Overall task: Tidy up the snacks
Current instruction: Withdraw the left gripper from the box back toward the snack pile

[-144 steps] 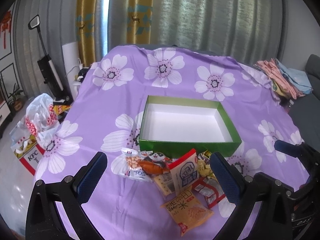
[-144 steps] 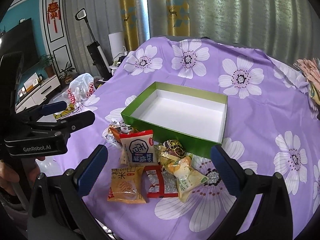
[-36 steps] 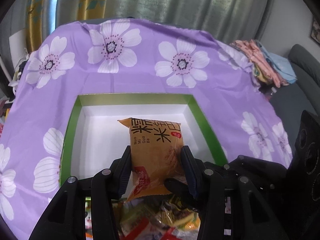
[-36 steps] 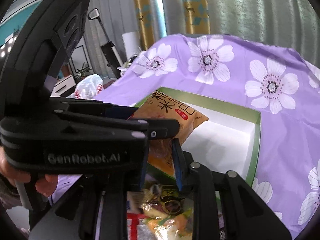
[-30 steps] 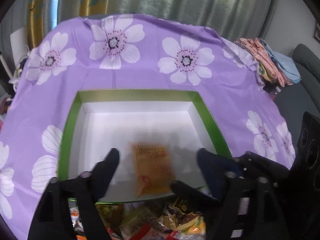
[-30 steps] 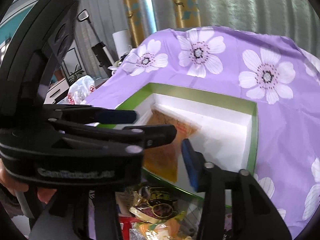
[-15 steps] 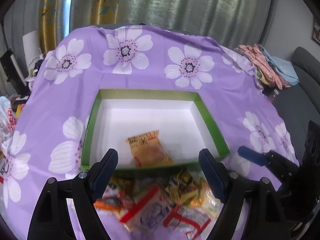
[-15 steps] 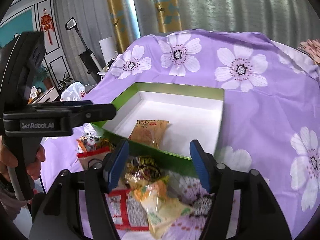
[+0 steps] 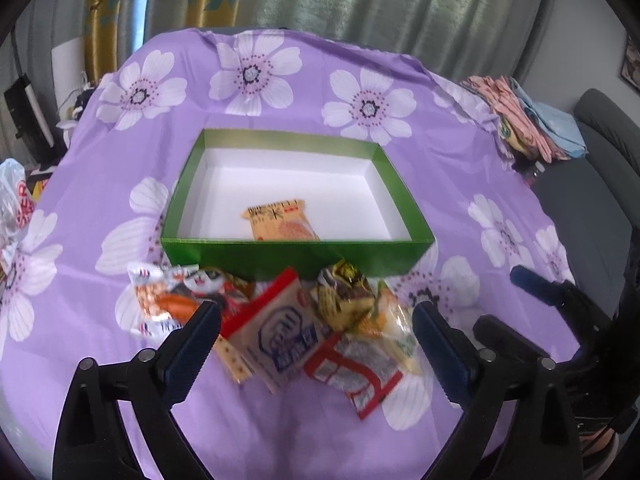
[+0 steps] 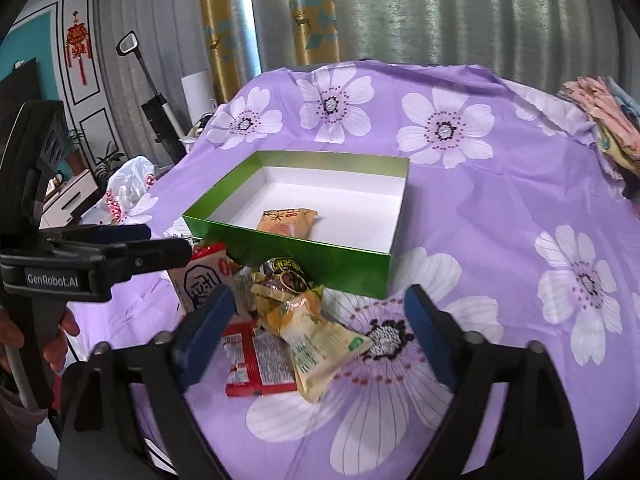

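A green box [image 9: 296,254] [image 10: 320,258] with a white inside sits on the purple flowered cloth. One orange snack packet [image 9: 280,222] [image 10: 288,220] lies inside it near the front wall. Several loose packets are piled in front of the box, among them a white and red packet [image 9: 280,336] [image 10: 202,276], a yellow-green packet [image 9: 376,312] [image 10: 316,332] and a red flat packet [image 9: 356,376] [image 10: 256,364]. My left gripper [image 9: 316,344] hovers over the pile, its jaws opening, nothing between them. My right gripper [image 10: 316,320] is also over the pile, jaws opening and empty.
Folded clothes [image 9: 528,120] [image 10: 604,120] lie at the table's far right edge. A white plastic bag [image 10: 128,188] and an upright vacuum [image 10: 156,108] stand on the floor to the left. A hand [image 10: 60,340] holds the left gripper's handle. A grey sofa [image 9: 600,152] is at right.
The left gripper let go of the orange packet, which now lies in the box. Both grippers drew back from the box toward the pile, and their jaws spread wider.
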### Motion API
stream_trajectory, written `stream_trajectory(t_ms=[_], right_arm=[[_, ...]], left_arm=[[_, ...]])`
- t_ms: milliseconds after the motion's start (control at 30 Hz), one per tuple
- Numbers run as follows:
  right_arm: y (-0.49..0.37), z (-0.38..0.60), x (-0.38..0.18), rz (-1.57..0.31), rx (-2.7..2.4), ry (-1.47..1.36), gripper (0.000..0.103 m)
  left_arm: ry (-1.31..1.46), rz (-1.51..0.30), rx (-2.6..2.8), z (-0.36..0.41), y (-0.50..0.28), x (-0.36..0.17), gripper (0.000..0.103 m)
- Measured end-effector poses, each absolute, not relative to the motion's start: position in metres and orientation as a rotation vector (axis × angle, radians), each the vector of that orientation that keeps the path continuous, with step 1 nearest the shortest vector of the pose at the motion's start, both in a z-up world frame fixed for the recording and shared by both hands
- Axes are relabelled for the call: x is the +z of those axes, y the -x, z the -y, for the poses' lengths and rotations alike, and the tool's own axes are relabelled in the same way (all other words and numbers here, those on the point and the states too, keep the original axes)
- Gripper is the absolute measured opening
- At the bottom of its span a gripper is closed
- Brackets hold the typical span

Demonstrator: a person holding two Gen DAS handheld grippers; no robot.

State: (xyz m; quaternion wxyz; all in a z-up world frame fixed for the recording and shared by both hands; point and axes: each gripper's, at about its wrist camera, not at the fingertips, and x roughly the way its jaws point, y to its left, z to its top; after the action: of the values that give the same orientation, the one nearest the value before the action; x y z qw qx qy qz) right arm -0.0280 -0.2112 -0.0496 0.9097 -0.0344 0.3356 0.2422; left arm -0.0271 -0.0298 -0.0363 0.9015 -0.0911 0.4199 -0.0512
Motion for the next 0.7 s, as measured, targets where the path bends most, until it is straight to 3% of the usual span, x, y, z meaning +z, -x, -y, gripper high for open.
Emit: stream_trajectory(t_ms=[367, 700], right_arm=[[0.048, 0.214, -0.046, -0.673, 0.491, 0.126, 0.103], [0.053, 0.228, -0.049, -0.676, 0.486, 0.096, 0.103]], left_arm=[[0.193, -0.909, -0.153, 0.049, 0.039, -0.043, 0.1], [0.182, -0.932, -0.154, 0.064, 0.038, -0.048, 0.101]])
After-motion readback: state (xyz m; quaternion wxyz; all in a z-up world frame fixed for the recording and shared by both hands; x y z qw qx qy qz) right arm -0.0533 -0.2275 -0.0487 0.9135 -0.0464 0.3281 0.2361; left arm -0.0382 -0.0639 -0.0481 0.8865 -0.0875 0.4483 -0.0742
